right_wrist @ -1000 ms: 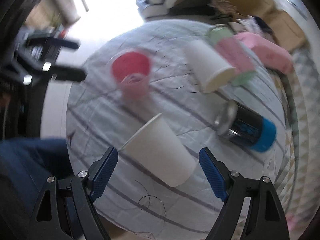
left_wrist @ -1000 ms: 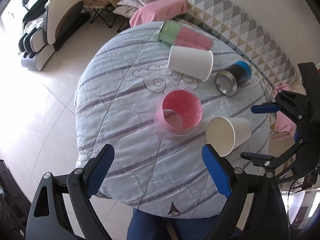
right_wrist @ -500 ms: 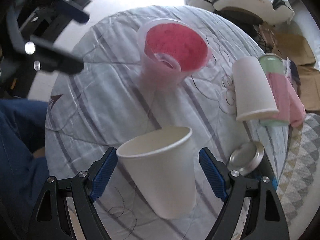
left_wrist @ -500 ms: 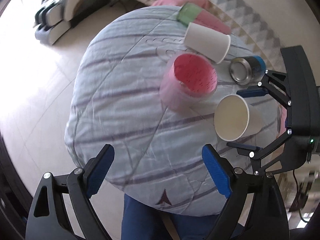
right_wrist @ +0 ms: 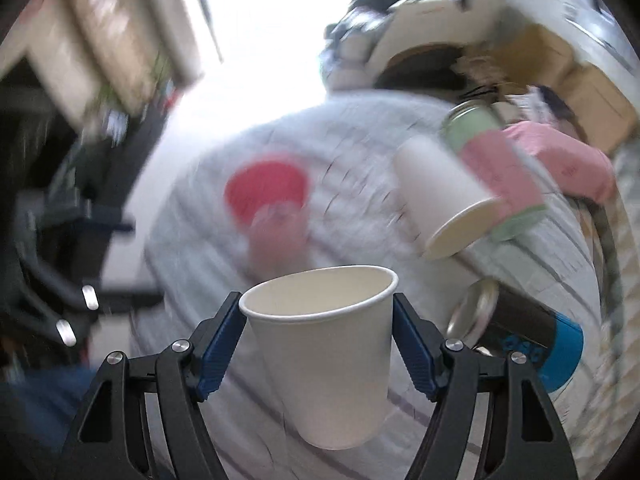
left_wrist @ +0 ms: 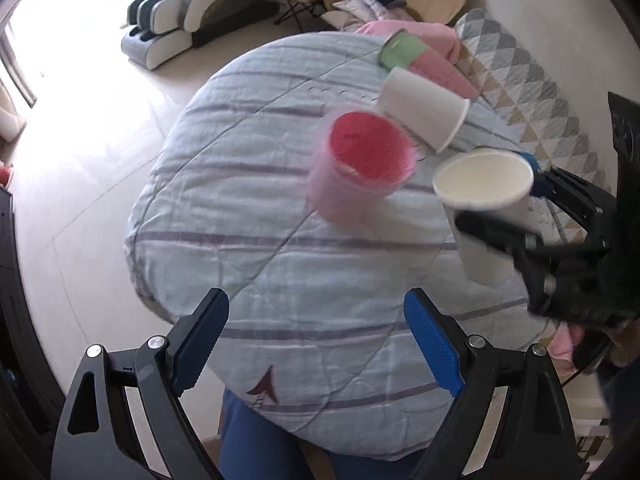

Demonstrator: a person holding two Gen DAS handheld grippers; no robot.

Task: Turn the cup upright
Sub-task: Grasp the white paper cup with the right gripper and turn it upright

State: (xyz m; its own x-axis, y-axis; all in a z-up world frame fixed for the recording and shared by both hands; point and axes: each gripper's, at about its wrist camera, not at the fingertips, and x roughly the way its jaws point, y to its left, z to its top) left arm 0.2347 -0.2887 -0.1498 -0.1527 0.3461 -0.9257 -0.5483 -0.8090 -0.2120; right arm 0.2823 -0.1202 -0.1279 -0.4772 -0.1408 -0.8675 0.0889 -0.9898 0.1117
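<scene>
My right gripper (right_wrist: 320, 332) is shut on a white paper cup (right_wrist: 328, 356) and holds it upright, mouth up, above the round quilted table (right_wrist: 540, 264). In the left wrist view that cup (left_wrist: 486, 200) and the right gripper (left_wrist: 520, 216) show at the right side of the table (left_wrist: 280, 272). My left gripper (left_wrist: 316, 336) is open and empty over the table's near edge. A pink cup (left_wrist: 360, 168) stands upright at mid-table. A second white paper cup (left_wrist: 424, 108) lies on its side behind it.
A green and pink tumbler (left_wrist: 420, 60) lies at the table's far edge. A blue-capped metal can (right_wrist: 520, 340) lies on its side to the right of the held cup. A massage chair (left_wrist: 180, 20) and boxes stand on the floor beyond.
My right gripper has closed on the white paper cup and turned it from lying on its side to upright, lifted. The left gripper has pulled back toward the near edge.
</scene>
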